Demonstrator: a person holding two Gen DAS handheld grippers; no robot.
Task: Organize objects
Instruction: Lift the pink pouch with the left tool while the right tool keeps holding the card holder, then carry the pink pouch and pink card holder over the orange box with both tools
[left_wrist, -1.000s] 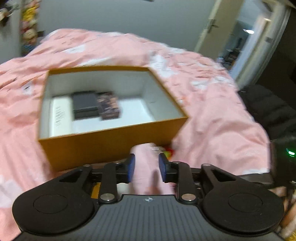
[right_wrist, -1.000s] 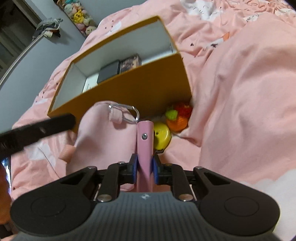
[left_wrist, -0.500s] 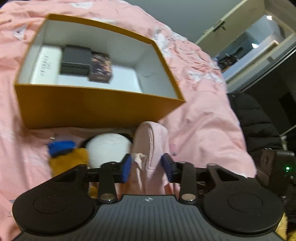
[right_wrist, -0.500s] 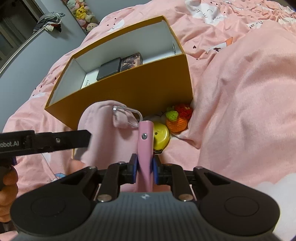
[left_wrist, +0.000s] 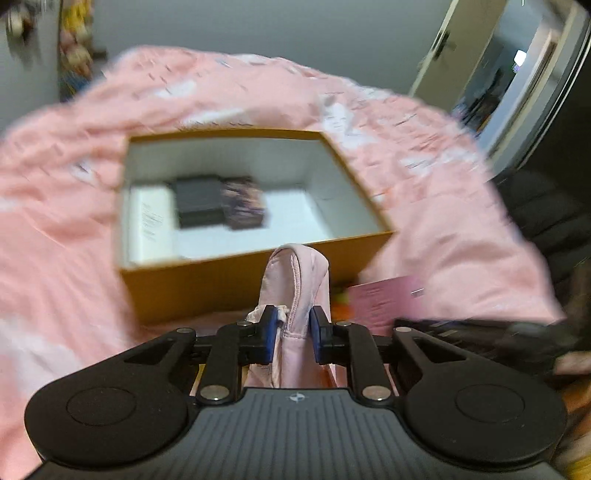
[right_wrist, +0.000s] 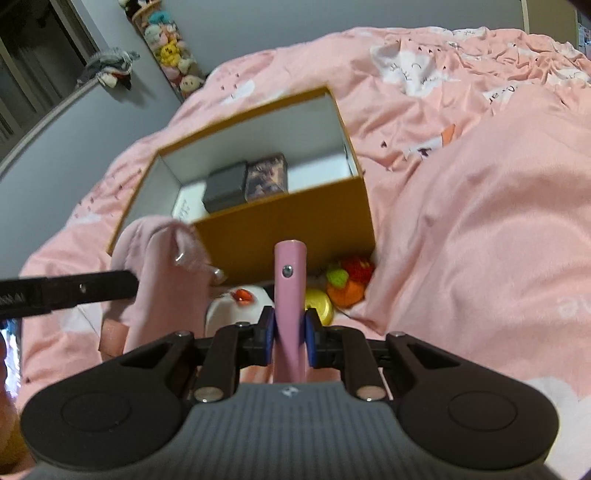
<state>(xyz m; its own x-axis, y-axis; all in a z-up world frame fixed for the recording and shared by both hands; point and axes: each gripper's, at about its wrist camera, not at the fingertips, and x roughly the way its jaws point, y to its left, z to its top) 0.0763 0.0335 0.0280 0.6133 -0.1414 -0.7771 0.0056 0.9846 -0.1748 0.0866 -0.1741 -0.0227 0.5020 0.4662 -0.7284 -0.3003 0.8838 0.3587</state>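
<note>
An orange box (left_wrist: 229, 280) with a white inside stands on the bed; a dark box (left_wrist: 199, 203) and a patterned box (left_wrist: 245, 203) lie in it. My left gripper (left_wrist: 293, 332) is just in front of its near wall. Its jaws are closing, and the pads press on a fold of a pink cloth pouch (left_wrist: 299, 280). In the right wrist view the pouch (right_wrist: 155, 266) hangs from the left gripper's fingers (right_wrist: 92, 288) beside the box (right_wrist: 288, 229). My right gripper (right_wrist: 290, 332) is shut on a flat pink bar (right_wrist: 290, 273) with a screw near its tip.
Against the box's near wall lie a red, green and orange crochet toy (right_wrist: 349, 280), a yellow round thing (right_wrist: 319, 304) and a white round thing (right_wrist: 236, 306). A rumpled pink bedcover (right_wrist: 480, 221) lies all around. Dark clothing (left_wrist: 546, 214) and a doorway (left_wrist: 517, 74) are at the right.
The left gripper's pads have closed onto the pink pouch and lifted it in front of the box. The right gripper has risen with the pink bar. The white round thing now shows below.
</note>
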